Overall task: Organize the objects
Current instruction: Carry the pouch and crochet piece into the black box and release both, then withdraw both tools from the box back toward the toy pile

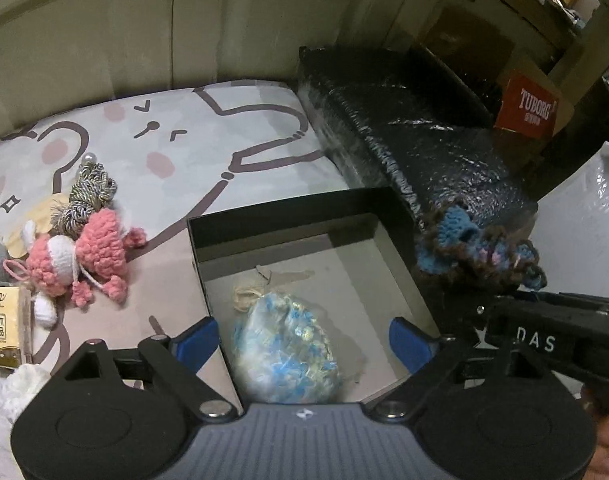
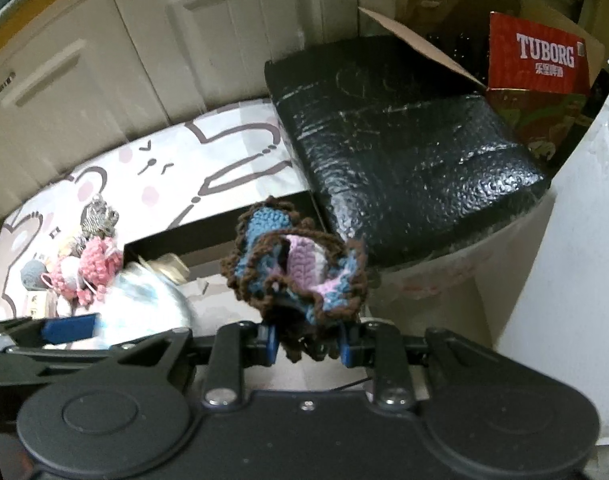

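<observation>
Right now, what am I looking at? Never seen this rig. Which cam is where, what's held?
No robot: a person carries a handheld two-finger tool in each hand, each with a fisheye camera looking along its fingers.

Left view: the left tool stands open over a black box on a cartoon-print sheet. A blue-white pouch lies in the box, between the fingers, ungripped. A pink crochet toy lies left of the box.

Right view: the right tool is shut on a brown-edged crochet piece.

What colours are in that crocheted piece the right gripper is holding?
The crocheted piece is blue and lilac with a brown edging, clearest in the right wrist view.
</observation>
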A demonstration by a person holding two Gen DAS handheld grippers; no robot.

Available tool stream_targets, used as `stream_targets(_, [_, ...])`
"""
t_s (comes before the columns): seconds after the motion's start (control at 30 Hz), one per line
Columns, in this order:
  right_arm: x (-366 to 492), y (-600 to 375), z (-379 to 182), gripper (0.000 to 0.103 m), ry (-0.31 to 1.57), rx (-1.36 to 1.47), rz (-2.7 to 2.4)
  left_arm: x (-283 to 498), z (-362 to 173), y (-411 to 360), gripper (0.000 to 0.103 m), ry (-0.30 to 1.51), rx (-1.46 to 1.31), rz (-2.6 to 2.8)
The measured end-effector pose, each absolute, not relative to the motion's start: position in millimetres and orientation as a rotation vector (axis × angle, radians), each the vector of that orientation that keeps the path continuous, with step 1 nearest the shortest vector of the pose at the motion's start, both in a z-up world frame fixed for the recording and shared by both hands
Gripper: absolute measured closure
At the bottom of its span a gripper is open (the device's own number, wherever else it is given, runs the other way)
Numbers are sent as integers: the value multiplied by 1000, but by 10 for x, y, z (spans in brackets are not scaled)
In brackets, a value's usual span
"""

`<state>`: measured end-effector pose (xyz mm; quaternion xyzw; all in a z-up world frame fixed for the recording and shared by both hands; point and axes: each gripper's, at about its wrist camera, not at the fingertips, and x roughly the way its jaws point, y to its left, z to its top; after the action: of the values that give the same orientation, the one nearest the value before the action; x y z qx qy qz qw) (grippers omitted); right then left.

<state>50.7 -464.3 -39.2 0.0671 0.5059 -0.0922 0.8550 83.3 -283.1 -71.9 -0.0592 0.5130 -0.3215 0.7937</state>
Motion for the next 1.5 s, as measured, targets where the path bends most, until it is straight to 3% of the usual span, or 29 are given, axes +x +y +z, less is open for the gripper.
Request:
stream_targets(0.27, [555,-4612,-480,71,1102,151,-160,832,-714,-2812,11,1120,-51,-642])
stream_targets(0.37, [574,-4593,-532,65,1127,154,-157,840,-725,-2792,11,1134,-32,-623])
stream_targets(0.5, [575,-4594,-542,49,1144,131,-189,849,-743,-2768,11,1146,-18,-604])
stream_targets(0.87, [533,-4633,-472,35,1142,139,-217,867,-721,-2713,11,1166,-28,-581])
stream_targets(1.0, [514,-4627,-440,20,1136,140,-211,874,-712,-2661,11,1175,-36,-559])
stream_targets(1.5, [392,-4661,-272,4,1078,165,-244,869,-546,-2380,7,1125,-100,-478])
